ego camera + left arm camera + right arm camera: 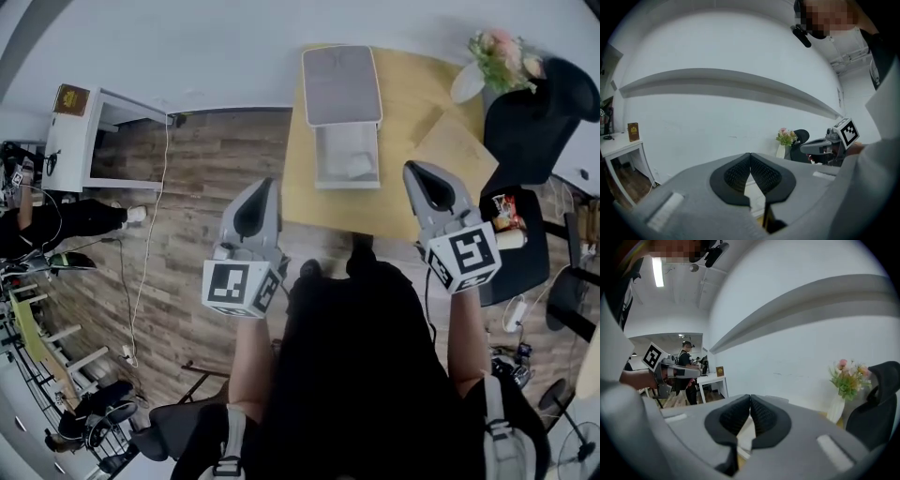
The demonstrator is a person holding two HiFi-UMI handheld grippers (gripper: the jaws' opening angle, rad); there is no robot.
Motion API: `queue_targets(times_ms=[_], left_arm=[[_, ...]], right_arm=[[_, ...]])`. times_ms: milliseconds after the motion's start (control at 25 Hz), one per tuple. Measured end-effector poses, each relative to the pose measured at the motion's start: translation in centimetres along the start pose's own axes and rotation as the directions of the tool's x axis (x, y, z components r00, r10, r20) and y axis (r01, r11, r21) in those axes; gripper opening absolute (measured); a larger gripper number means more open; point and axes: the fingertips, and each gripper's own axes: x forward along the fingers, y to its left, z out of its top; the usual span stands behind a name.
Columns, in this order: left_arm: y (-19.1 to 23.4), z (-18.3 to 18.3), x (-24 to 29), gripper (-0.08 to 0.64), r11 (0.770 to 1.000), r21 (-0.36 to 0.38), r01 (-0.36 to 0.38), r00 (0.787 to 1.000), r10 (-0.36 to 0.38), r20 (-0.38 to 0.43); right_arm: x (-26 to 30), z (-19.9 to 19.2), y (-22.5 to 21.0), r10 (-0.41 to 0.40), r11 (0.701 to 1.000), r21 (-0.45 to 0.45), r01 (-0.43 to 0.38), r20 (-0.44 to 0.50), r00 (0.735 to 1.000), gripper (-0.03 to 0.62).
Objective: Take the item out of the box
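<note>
Wood made up the table that carried the white box. Its lid was folded back, and a pale item lay inside, near the right wall. By my reading the task had barely begun: the box stood open, but nothing had been lifted.

The left gripper and the right gripper hung near the table's front edge, well apart from the box. Each had its 2 jaws pressed together on nothing. Reaching in, opening a claw and taking the item all remained.

Only the head view showed the box's inside. The 2 gripper views caught just a pale strip past the closed pads, though they showed the flowers upright in a vase.
</note>
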Motion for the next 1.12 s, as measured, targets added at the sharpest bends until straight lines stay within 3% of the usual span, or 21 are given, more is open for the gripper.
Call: queue_targets(times_ms=[440, 640, 1120], left_arm=[[-1.8, -2.1, -0.3, 0.011, 0.998, -0.026, -0.054, 0.998, 0.053, -0.033], [-1.4, -2.9, -0.4, 0.011, 0.997, -0.037, -0.064, 0.997, 0.062, -0.048], [0.5, -4.1, 1.9, 0.011, 0.996, -0.093, -0.015, 0.998, 0.010, -0.060]], right_arm=[[1.6, -3.3, -1.0, 0.084, 0.994, -0.058, -0.091, -0.120, 0.989, 0.005], [2.9, -5.7, -1.4, 0.045, 0.995, -0.073, -0.064, -0.235, 0.971, 0.005], [6.5, -8.3, -0.7, 0.060, 0.996, -0.048, -0.080, -0.326, 0.943, 0.005]])
